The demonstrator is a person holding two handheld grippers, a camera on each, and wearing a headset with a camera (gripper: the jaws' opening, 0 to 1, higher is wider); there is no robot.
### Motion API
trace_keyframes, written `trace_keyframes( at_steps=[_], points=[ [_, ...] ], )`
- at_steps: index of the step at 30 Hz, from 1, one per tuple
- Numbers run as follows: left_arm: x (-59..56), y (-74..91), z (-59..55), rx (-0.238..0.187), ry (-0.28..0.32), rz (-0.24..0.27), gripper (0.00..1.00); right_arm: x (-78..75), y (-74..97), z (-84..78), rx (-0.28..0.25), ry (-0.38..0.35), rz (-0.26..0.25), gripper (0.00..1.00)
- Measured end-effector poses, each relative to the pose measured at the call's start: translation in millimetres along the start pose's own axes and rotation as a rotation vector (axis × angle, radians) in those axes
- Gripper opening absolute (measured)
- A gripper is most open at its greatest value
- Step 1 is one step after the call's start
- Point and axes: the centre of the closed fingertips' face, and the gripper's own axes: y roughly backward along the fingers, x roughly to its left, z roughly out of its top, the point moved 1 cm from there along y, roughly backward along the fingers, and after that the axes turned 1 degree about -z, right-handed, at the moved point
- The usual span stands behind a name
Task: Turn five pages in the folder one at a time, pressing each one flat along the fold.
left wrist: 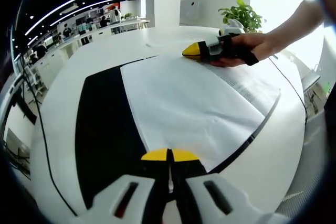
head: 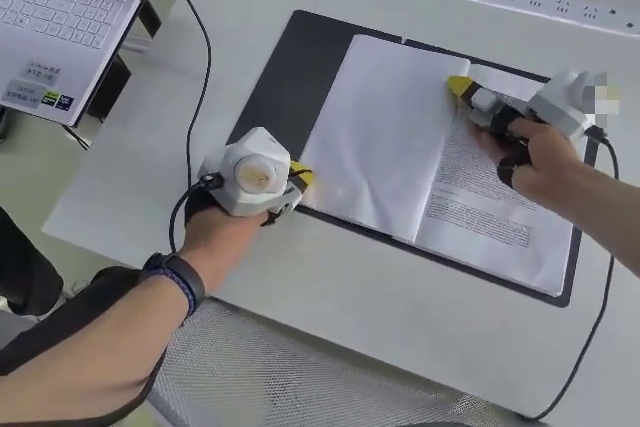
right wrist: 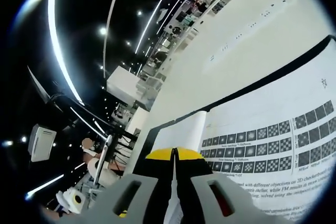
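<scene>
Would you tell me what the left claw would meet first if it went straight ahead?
Probably the blank white left page of the open black folder; depth is unclear.

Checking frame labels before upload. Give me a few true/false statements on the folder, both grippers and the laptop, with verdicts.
1. The folder lies open on the table. True.
2. The right gripper is at the fold, near the pages' far edge. True.
3. The left gripper is wide open. False: its fingers are together.
4. The laptop rests on the folder. False: it stands apart from it.
5. Both open pages are printed. False: the left page looks blank; the right page bears the print.
</scene>
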Motion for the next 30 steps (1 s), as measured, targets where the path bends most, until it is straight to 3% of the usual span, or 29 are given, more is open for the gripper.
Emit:
trace_keyframes(
  at_steps=[8, 13, 20, 21, 30],
  points=[
    [-1.0, 1.8, 0.3, 0.000, 0.006, 0.002, 0.00, 13.7, 20.0, -30.7, 0.043, 0.027, 0.049, 0.00],
    [-1.2, 2.1, 0.5, -0.001, 0.011, -0.001, 0.00, 18.2, 30.8, -44.1, 0.040, -0.013, 0.062, 0.00],
    [-0.8, 0.7, -0.1, 0.000, 0.019, -0.003, 0.00, 27.8, 44.9, -66.3, 0.072, -0.008, 0.090, 0.00],
    [-0.9, 0.6, -0.2, 0.000, 0.019, -0.003, 0.00, 40.2, 52.0, -74.2, 0.083, 0.001, 0.096, 0.00],
    [-1.6, 0.9, -0.7, -0.004, 0.017, -0.006, 0.00, 60.0, 74.1, -106.3, 0.132, 0.011, 0.121, 0.00]
  ],
)
